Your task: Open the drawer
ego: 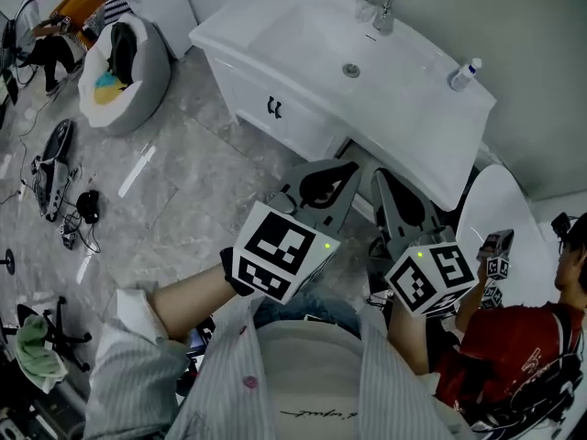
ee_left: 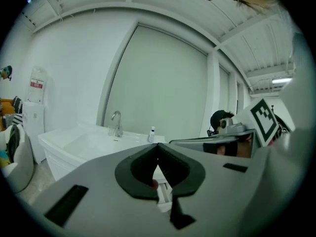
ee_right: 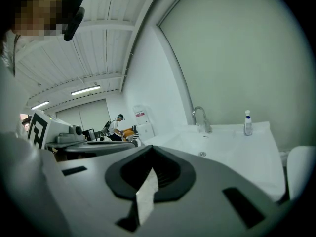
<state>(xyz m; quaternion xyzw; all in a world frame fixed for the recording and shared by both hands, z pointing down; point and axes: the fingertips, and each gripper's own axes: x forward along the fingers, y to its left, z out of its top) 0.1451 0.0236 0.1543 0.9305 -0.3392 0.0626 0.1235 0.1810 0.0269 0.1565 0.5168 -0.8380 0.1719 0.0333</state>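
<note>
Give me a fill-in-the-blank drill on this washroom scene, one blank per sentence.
1. The faucet stands at the back of the white ____.
2. In the head view, the small bottle stands to the ____ of the faucet.
3. The left gripper and the right gripper both have their jaws ____.
4. The dark handle on the cabinet is touched by ____ gripper.
Missing words: sink; right; shut; neither.
</note>
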